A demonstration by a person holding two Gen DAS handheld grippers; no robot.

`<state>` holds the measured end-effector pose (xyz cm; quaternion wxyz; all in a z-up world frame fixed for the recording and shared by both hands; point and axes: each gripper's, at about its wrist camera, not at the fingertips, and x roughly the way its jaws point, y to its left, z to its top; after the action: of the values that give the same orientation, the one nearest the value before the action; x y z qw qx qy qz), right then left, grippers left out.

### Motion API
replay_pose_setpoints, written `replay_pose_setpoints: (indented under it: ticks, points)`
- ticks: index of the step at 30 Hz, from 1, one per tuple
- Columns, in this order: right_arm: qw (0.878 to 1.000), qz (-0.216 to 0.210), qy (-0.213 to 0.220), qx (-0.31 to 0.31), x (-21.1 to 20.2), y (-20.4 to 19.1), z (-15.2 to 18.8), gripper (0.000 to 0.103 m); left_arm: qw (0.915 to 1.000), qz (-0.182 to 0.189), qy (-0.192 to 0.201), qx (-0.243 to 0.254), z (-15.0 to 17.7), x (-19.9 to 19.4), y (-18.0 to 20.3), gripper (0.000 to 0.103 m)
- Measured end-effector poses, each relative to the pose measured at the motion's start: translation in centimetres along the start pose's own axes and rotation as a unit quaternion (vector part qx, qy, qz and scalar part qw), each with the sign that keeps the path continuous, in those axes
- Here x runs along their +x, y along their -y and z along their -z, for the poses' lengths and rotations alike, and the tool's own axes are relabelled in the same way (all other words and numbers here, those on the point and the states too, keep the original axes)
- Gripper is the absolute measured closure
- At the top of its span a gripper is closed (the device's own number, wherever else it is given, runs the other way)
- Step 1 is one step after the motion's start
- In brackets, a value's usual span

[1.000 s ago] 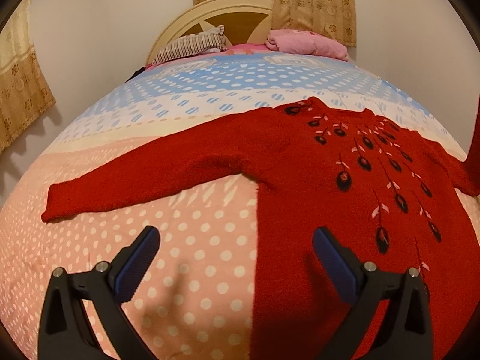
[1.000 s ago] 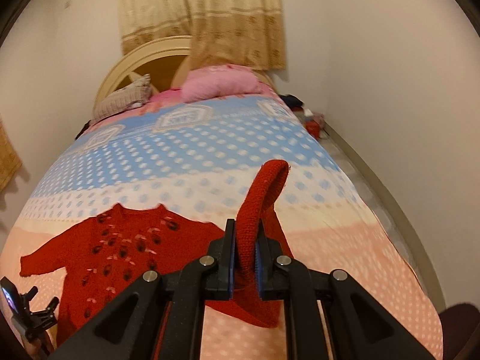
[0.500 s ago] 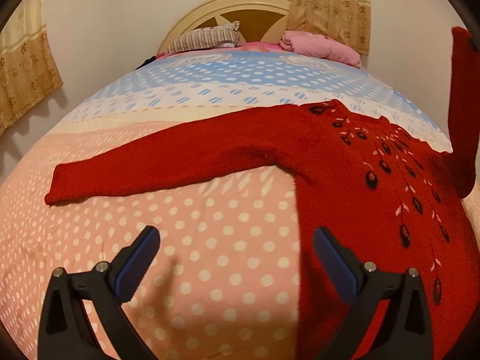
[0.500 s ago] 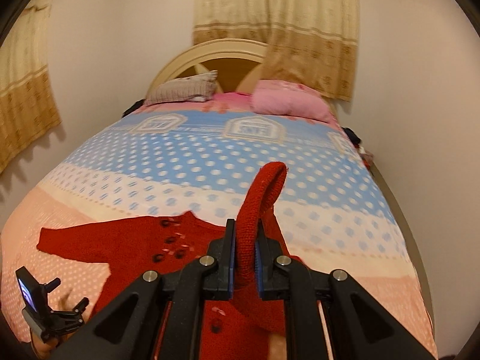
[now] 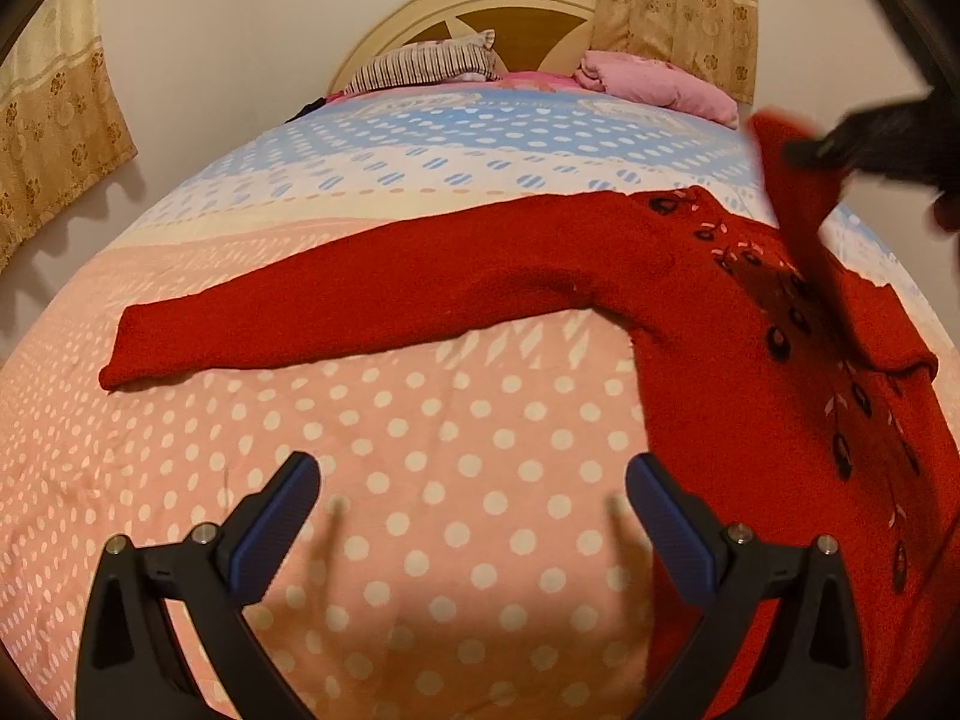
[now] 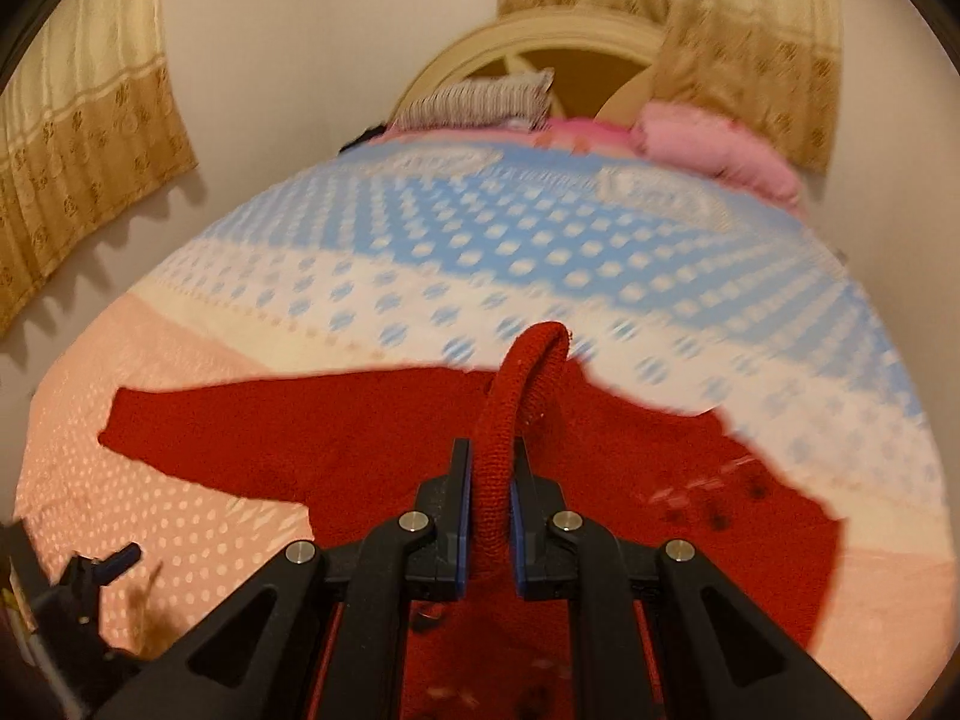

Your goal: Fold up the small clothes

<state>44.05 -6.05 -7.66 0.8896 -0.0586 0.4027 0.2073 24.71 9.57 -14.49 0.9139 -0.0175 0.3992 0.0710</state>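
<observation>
A small red knitted sweater (image 5: 750,324) with dark embroidered buds lies flat on the bed. Its left sleeve (image 5: 336,306) stretches out across the pink dotted cover. My left gripper (image 5: 471,510) stands open above bare cover, just left of the sweater's body, holding nothing. My right gripper (image 6: 491,480) is shut on the other sleeve's cuff (image 6: 528,372), which arches up above the sweater's body (image 6: 372,444). In the left wrist view the right gripper (image 5: 798,150) is a dark blur at the upper right, with the lifted sleeve (image 5: 798,198) hanging over the chest.
The bedcover (image 5: 420,480) is pink with white dots near me and blue and white farther off. A striped pillow (image 5: 420,63) and a pink folded blanket (image 5: 654,84) lie by the headboard (image 5: 516,6). Curtains (image 5: 54,132) hang on the walls.
My right gripper has swung left and down with the sleeve, carrying it over the sweater's body. The left gripper has shifted a little left, off the sweater's body, and stays open.
</observation>
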Motion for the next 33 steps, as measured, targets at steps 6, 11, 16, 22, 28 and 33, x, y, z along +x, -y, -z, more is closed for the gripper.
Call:
replay_pose_setpoints:
  ticks: [6,11,16,22,28,33]
  points:
    - [0.994,-0.103,-0.039,0.001,4.2,-1.8,3.4,0.032,0.9998,-0.006,-0.008,0.014,-0.3,0.3,-0.6,0.0]
    - [0.994,-0.111,-0.015,0.011,-0.2,1.4,5.8,0.032,0.9994,0.027,-0.006,0.02,-2.2,0.1,-0.6,0.002]
    - [0.999,-0.027,0.005,0.045,-5.0,7.9,9.5,0.032,0.9942,0.102,0.019,0.027,-5.5,0.2,2.1,0.012]
    - [0.998,0.019,-0.015,0.061,-7.4,11.3,14.8,0.032,0.988,0.146,0.003,0.05,-7.9,3.5,7.0,0.032]
    - [0.998,0.033,-0.018,0.056,-6.9,10.8,19.4,0.032,0.9848,0.15,-0.059,0.064,-7.6,8.6,10.1,0.054]
    - [0.998,0.031,0.006,0.054,-7.4,10.3,20.6,0.027,0.985,0.162,-0.019,0.056,-7.4,6.6,9.3,0.096]
